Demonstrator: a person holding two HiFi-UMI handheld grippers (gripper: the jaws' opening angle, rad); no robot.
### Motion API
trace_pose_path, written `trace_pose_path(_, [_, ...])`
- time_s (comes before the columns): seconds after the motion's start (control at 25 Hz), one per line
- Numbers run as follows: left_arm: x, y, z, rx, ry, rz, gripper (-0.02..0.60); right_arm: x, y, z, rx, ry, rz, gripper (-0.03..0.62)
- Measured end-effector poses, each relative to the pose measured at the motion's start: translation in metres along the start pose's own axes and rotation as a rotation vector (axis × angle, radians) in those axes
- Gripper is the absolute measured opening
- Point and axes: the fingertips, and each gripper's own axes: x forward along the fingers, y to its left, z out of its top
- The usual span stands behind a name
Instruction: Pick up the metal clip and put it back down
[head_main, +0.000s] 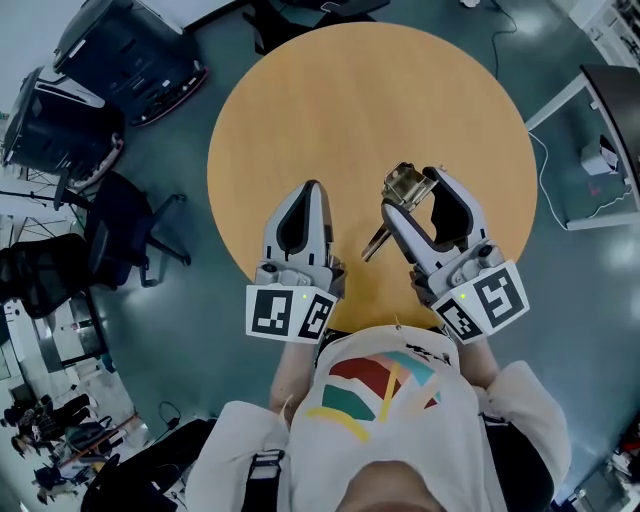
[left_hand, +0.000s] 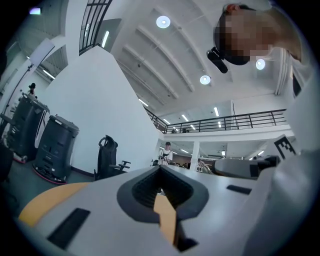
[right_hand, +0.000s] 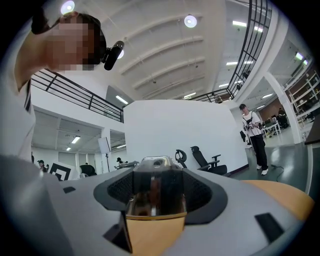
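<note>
The metal clip (head_main: 405, 184) is a shiny binder clip, and my right gripper (head_main: 412, 192) is shut on it above the right half of the round wooden table (head_main: 350, 110). One wire handle of the clip (head_main: 374, 244) hangs down toward the near table edge. In the right gripper view the clip (right_hand: 154, 192) fills the gap between the jaws of the right gripper (right_hand: 155, 172). My left gripper (head_main: 311, 187) hovers beside it to the left, shut with nothing in it. In the left gripper view the left gripper (left_hand: 161, 175) shows its jaws meeting, with only a sliver of table showing below.
Black office chairs (head_main: 125, 225) and dark wheeled machines (head_main: 125, 50) stand left of the table. A white desk (head_main: 590, 150) is at the right. A person (right_hand: 254, 137) stands far off in the right gripper view. The table's far half is bare wood.
</note>
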Motion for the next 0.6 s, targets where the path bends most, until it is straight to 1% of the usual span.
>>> trace_pose_path(0.16, [-0.010, 0.024, -0.017, -0.032, 0.027, 0.054, 0.043, 0.037, 0.005, -0.024, -0.029, 0.071, 0.054, 0.279])
trace_pose_path(0.28, [-0.021, 0.051, -0.033, -0.071, 0.052, 0.120, 0.043, 0.088, 0.002, -0.059, -0.073, 0.157, 0.104, 0.279])
trace_pose_path(0.36, [-0.025, 0.073, -0.050, -0.078, 0.088, 0.162, 0.043, 0.138, -0.005, -0.093, -0.114, 0.220, 0.131, 0.279])
trace_pose_path(0.6, [-0.052, 0.143, -0.101, -0.120, 0.200, 0.312, 0.043, 0.306, -0.020, -0.215, -0.202, 0.432, 0.201, 0.279])
